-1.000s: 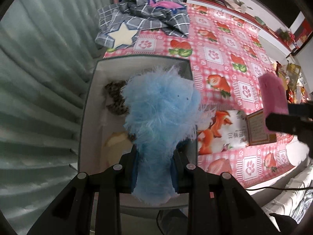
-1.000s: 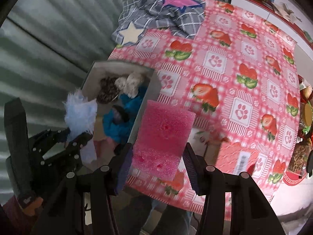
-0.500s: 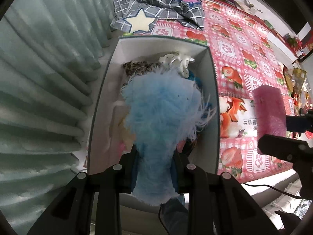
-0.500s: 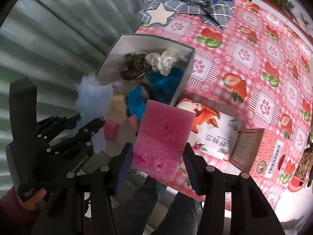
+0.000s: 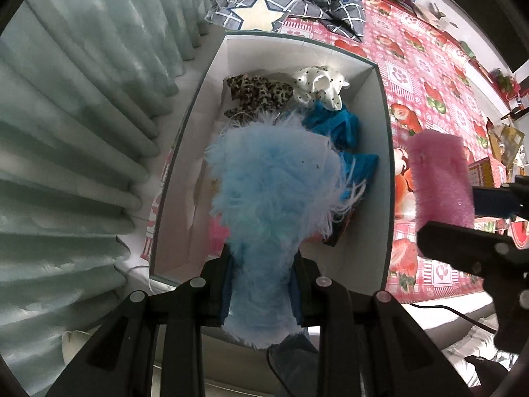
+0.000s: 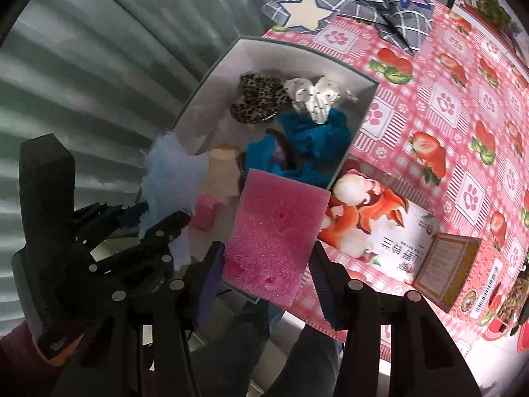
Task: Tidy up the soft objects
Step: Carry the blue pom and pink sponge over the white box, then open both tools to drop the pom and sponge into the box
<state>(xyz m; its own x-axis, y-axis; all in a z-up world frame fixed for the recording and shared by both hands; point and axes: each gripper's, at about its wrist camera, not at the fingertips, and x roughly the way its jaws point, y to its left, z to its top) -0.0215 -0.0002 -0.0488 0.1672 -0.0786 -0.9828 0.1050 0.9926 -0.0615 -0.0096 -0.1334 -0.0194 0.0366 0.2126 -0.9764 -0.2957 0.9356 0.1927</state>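
Left gripper [image 5: 261, 284] is clamped on one pale blue feathery puff [image 5: 274, 192], held directly above the open white box [image 5: 385, 172], whose long axis runs straight ahead along the fingers. Right gripper [image 6: 267, 271] squeezes one pink sponge [image 6: 276, 235] over the box's near right corner, so the left looks nearer for dropping in. Inside lie one leopard-print scrunchie [image 5: 259, 91], one white dotted scrunchie [image 5: 319, 82], some teal fabric [image 6: 310, 135], and one small pink block [image 6: 205, 213].

Home: curtain [image 5: 82, 132], strawberry tablecloth [image 6: 463, 106]

Black left gripper [image 5: 261, 284], silver screws, blue finger pads [image 5: 228, 284], maroon sleeve [image 6: 20, 357]
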